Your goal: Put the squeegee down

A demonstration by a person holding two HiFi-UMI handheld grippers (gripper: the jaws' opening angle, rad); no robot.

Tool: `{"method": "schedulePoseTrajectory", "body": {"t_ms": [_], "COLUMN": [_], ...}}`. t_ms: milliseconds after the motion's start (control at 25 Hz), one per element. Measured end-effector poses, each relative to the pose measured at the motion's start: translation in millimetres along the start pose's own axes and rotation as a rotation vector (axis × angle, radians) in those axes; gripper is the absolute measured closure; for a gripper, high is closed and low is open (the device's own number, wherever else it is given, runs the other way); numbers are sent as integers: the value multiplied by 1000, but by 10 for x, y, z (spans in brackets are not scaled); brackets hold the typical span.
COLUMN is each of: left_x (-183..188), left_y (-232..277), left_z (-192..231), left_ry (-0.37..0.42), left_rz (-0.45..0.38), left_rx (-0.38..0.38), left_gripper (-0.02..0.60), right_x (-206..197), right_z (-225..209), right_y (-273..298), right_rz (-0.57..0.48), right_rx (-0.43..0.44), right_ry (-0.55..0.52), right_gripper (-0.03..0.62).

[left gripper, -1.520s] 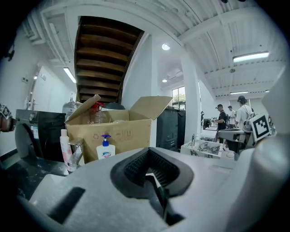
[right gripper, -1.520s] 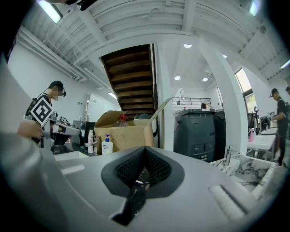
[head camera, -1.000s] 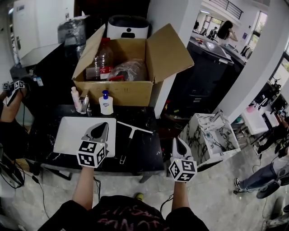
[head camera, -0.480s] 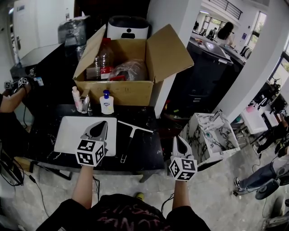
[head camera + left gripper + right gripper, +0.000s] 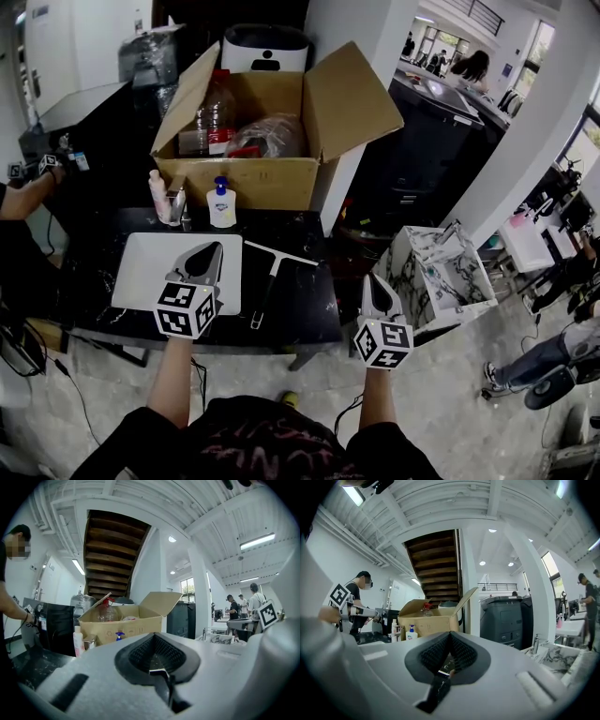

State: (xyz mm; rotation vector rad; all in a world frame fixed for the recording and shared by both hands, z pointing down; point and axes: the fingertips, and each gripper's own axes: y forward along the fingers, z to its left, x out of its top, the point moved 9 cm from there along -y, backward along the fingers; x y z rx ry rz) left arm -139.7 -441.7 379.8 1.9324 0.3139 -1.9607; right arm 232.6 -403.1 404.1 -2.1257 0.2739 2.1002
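The squeegee [image 5: 267,284] lies flat on the black table [image 5: 305,323], its pale blade at the far end and its dark handle pointing toward me. Neither gripper touches it. My left gripper [image 5: 212,248] hovers just left of it, over a white board [image 5: 145,272], with its jaws closed together and nothing between them [image 5: 153,634]. My right gripper [image 5: 372,286] is held off the table's right edge, well right of the squeegee, and its jaws also meet with nothing in them [image 5: 449,634].
An open cardboard box [image 5: 253,183] with bottles and bags stands at the back of the table. A pump bottle [image 5: 221,206] and a pink bottle [image 5: 157,195] stand in front of it. A marbled white bin [image 5: 441,281] sits on the floor at right. Another person's arm [image 5: 23,199] reaches in at left.
Both grippers stay where they were, shut. The squeegee has not moved. The other person's hand at the left has shifted slightly.
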Motion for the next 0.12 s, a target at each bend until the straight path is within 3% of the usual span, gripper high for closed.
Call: {"method": "schedulePoseTrajectory", "body": {"t_ms": [120], "left_x": [11], "left_y": [-17], "left_z": [25], "left_ry": [-5], "left_rz": [-7], "left_rx": [4], "left_gripper": [578], "right_x": [19], "right_z": [11], "right_y": [0], "right_rz": [5], "right_rx": [-6], "right_ry": [-4], "right_gripper": [594]}}
